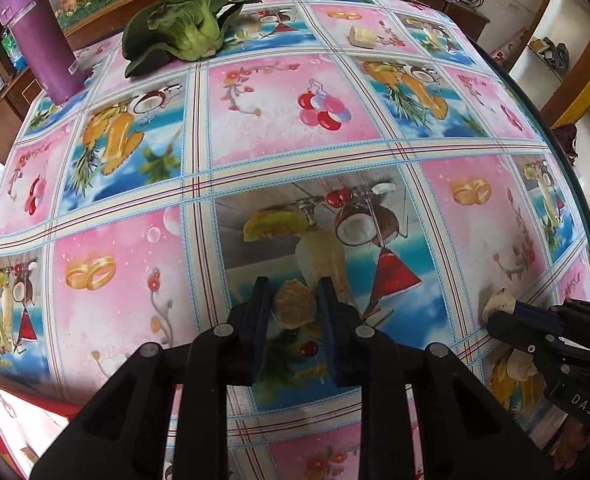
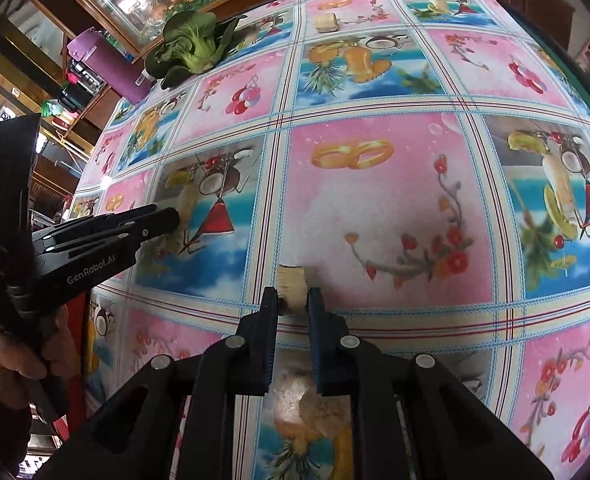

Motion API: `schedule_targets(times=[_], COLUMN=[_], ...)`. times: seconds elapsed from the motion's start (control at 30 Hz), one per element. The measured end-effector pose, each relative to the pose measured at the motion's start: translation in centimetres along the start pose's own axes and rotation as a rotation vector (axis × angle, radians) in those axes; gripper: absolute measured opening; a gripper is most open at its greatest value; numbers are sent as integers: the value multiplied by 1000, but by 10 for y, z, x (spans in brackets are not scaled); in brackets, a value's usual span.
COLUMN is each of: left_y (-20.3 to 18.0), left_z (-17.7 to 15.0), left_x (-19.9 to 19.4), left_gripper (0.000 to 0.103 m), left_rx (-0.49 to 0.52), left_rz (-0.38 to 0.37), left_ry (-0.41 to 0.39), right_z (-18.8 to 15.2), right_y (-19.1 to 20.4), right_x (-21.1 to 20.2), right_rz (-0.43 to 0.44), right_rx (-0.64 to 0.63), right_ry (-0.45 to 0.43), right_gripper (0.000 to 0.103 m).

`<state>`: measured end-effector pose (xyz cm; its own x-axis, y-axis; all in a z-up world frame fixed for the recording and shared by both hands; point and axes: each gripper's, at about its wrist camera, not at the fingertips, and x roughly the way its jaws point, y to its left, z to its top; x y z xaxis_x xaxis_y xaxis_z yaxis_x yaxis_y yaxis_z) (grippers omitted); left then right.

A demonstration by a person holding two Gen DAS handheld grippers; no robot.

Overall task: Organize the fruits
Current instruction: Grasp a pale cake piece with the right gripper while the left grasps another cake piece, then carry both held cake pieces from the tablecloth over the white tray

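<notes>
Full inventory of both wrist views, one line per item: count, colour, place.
Tablecloth: one, pink and blue fruit-print squares, covers the table.
Bok choy: one, green, far left of table.
Purple container: one, purple, far left corner.
Pale block: one, cream, far side, right of the bok choy.
Brown chunk: one, tan, between the left jaws.
Pale chunk: one, cream, between the right jaws.
Left gripper: one, black, jaws around the brown chunk.
Right gripper: one, black, jaws around the pale chunk.
Hand: one, holding the left gripper's handle.
</notes>
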<state>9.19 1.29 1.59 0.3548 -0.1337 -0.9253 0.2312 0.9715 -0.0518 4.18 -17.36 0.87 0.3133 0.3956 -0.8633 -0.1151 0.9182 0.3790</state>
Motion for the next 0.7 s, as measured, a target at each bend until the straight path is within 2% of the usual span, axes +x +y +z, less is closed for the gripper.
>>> schedule_targets(times=[0.1,0.3,0.47,0.7], left_y=[1,-3,4,-2], left_z=[-4,-19,-39,-75], left_x=[-4,-35,-66,-85], left_gripper=[25,25,25,25], left_rx=[-22,-30,-48,-50], left_rz=[-11,-24,-11,-32], left_ry=[4,-51,-91,-85], right_z=[-2,-3,-8,-21], right_y=[2,20,38,29], right_x=[-5,-15,-10,-9], right_rz=[18,46,-18,-28], right_rx=[-7,-63,-161,-168], right_ry=[-15,-40,-45,-38], right_gripper=[13,13,13,13])
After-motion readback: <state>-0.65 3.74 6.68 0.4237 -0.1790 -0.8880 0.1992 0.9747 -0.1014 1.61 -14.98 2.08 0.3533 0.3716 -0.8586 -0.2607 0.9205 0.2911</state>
